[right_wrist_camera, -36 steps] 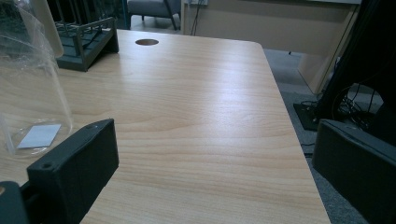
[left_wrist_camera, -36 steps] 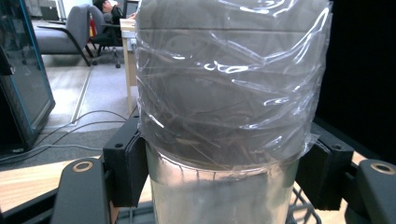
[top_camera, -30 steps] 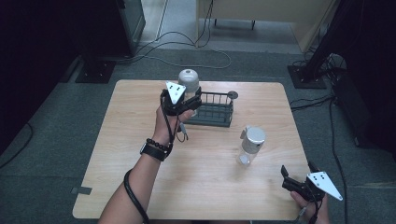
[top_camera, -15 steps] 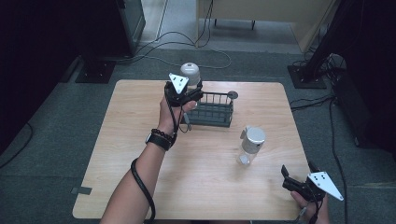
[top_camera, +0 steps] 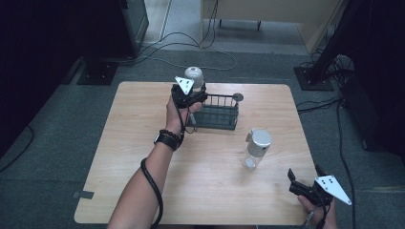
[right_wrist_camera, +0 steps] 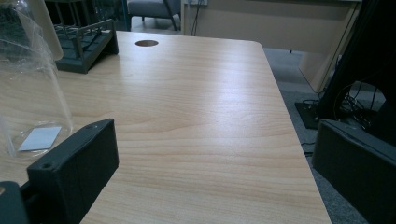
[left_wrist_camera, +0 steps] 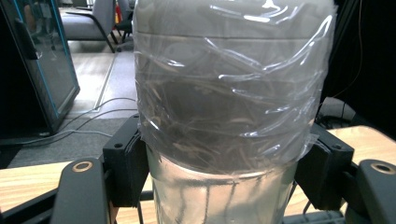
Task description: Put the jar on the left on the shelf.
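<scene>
- The left gripper (top_camera: 190, 92) stood in the upper centre of the high view, at the left end of the dark wire basket (top_camera: 216, 113), held by the person's left hand (top_camera: 177, 110).
- Its jaws were clamped on a clear plastic jar (top_camera: 194, 76) with a grey lid; in the left gripper view the jar (left_wrist_camera: 229, 116), wrapped in crinkled film, sat between the two black pads (left_wrist_camera: 125, 164), both touching its sides.
- The jar was upright, at the basket's left end; whether it rested on anything could not be told.
- The right gripper (top_camera: 305, 180) lay at the lower right of the high view, near the front edge of the wooden table (top_camera: 129, 143); its jaws were spread, with nothing between them.
- In the right gripper view, bare tabletop (right_wrist_camera: 196, 116) showed between the jaws.
- A second jar (top_camera: 257, 148) with a grey lid stood upright right of centre on the table, apart from the basket and from both grippers.
</scene>
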